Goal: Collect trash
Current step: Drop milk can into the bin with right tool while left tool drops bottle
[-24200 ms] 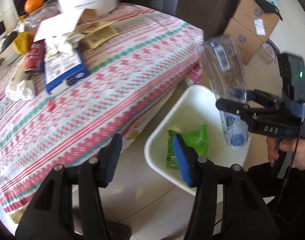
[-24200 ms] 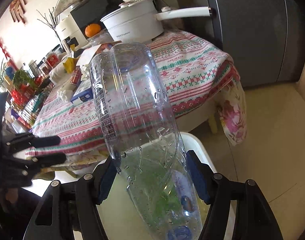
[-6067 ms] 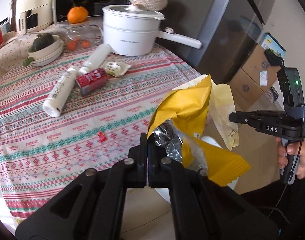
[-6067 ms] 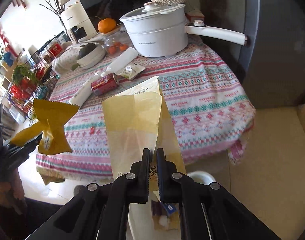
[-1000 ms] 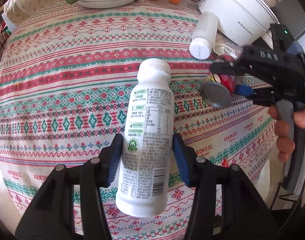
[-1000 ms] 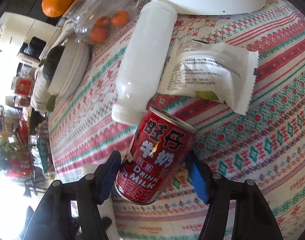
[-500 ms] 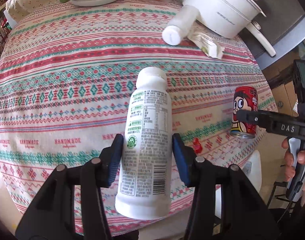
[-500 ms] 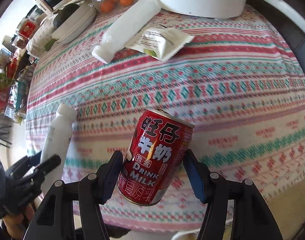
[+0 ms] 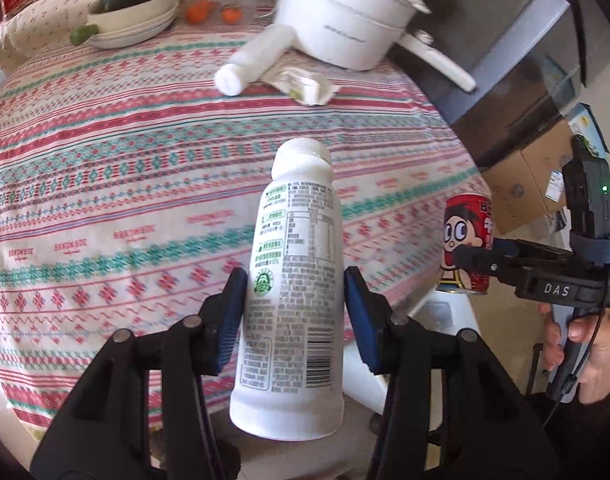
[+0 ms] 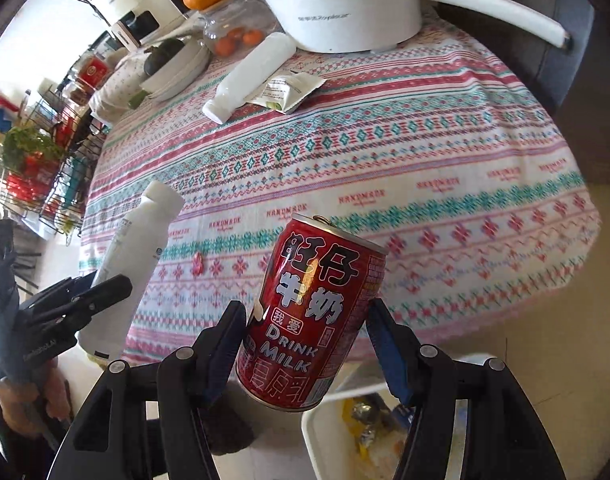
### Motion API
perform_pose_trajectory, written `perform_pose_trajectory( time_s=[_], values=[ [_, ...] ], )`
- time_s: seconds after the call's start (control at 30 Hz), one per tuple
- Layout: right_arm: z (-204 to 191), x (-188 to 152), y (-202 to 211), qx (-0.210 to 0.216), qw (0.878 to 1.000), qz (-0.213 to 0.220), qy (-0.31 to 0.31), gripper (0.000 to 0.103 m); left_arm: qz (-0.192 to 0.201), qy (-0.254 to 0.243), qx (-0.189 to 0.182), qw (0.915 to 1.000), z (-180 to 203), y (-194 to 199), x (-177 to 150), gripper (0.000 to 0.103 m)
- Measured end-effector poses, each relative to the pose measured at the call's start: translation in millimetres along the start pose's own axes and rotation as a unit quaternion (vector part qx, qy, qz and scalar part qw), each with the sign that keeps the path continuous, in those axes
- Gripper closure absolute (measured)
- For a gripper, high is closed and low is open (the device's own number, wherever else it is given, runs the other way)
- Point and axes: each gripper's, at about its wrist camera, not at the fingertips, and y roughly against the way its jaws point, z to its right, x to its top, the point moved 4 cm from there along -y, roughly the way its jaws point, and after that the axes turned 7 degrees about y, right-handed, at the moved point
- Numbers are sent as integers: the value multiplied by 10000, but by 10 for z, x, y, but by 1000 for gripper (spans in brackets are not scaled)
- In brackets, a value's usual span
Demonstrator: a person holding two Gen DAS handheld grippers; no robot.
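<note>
My left gripper (image 9: 295,316) is shut on a white plastic bottle (image 9: 291,304) with a printed label, held upright off the table's front edge. My right gripper (image 10: 305,344) is shut on a red milk can (image 10: 311,316), held above the white trash bin (image 10: 325,436), which has wrappers inside. The can also shows in the left wrist view (image 9: 465,240), and the bottle in the right wrist view (image 10: 129,268). A second white bottle (image 10: 249,76) and a white sachet (image 10: 285,90) lie on the patterned tablecloth (image 10: 385,160).
A white pot (image 10: 345,0) with a long handle stands at the table's back. A bowl with green vegetables (image 10: 173,64), a glass jar of small oranges (image 10: 237,28) and an orange sit nearby. Cardboard boxes (image 9: 533,176) stand on the floor at right.
Both grippers have pulled back from the table toward its front edge with their loads. The can now hangs over the bin.
</note>
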Motion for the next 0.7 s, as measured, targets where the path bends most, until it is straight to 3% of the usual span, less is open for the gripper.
perform_pose_trajectory(
  time_s=[0.2,0.37,0.53,0.7],
  values=[
    [238,-452,338,77,9995,279,-120,40,-65,-475,-404,9980,425,85,-356,52],
    [493,-800,434,20,9992,323,-248,40,-323,-1090,-674,9912,840,0,-689,52],
    [704,-1055,591,-74,9988,429,-228,40,-963,-1454,-714,9821,1129,-325,-1062,52],
    [935,-1371,505,-246,9990,147,-347,40,-1693,-1791,-595,9673,1382,-739,-1380,52]
  ],
)
